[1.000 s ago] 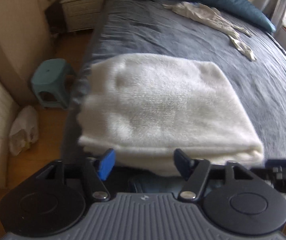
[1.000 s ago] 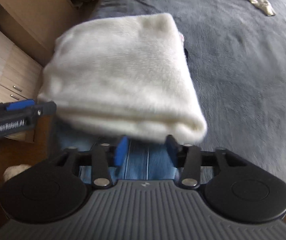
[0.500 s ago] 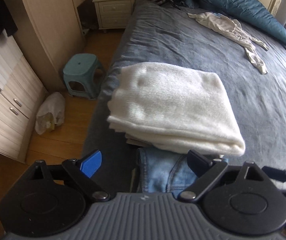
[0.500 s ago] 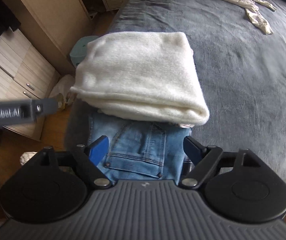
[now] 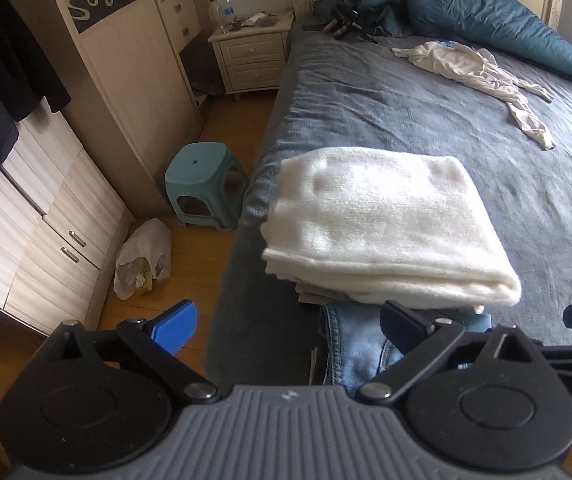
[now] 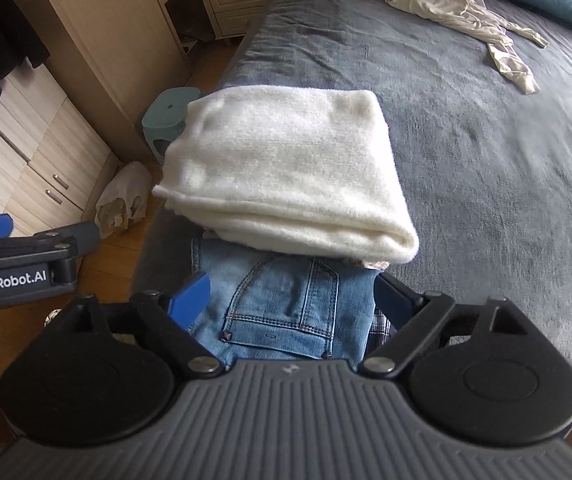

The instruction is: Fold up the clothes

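Note:
A folded cream-white sweater [image 5: 385, 220] [image 6: 289, 172] lies on top of folded blue jeans [image 5: 361, 352] [image 6: 286, 308] at the near left corner of the grey bed [image 5: 425, 112] [image 6: 485, 152]. My left gripper [image 5: 286, 324] is open and empty, held back from the stack. My right gripper [image 6: 291, 294] is open and empty, its fingers above the jeans without touching. The left gripper also shows at the left edge of the right wrist view [image 6: 18, 256]. An unfolded cream garment [image 5: 481, 76] [image 6: 469, 16] lies crumpled far up the bed.
A teal duvet [image 5: 485, 12] is piled at the headboard. Beside the bed stand a teal stool [image 5: 202, 180], a white plastic bag [image 5: 142, 260] on the wood floor, a wardrobe with drawers [image 5: 58, 208] and a nightstand [image 5: 250, 56].
Both grippers opened, let go of the folded sweater and drew back and up from the stack. The sweater now rests on the jeans.

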